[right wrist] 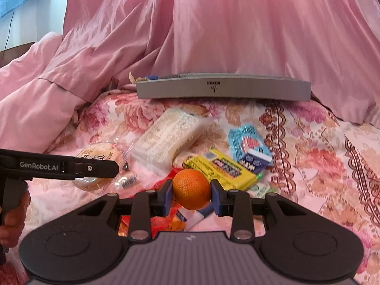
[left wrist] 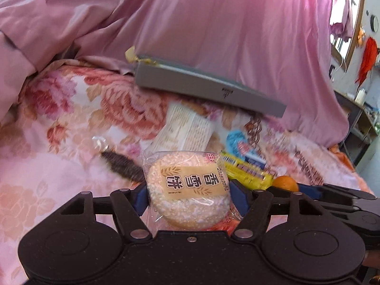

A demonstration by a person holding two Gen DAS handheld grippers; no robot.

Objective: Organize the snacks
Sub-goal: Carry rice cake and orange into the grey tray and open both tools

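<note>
While left gripper [left wrist: 188, 198] clamps rice cracker [left wrist: 188, 191], right gripper [right wrist: 191, 193] grips orange [right wrist: 191, 188]; red packet [right wrist: 166, 223] beneath mostly hidden

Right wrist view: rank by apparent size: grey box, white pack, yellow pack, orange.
1. grey box
2. white pack
3. yellow pack
4. orange, which is nearest the camera, so yellow pack versus orange is unsure.
</note>
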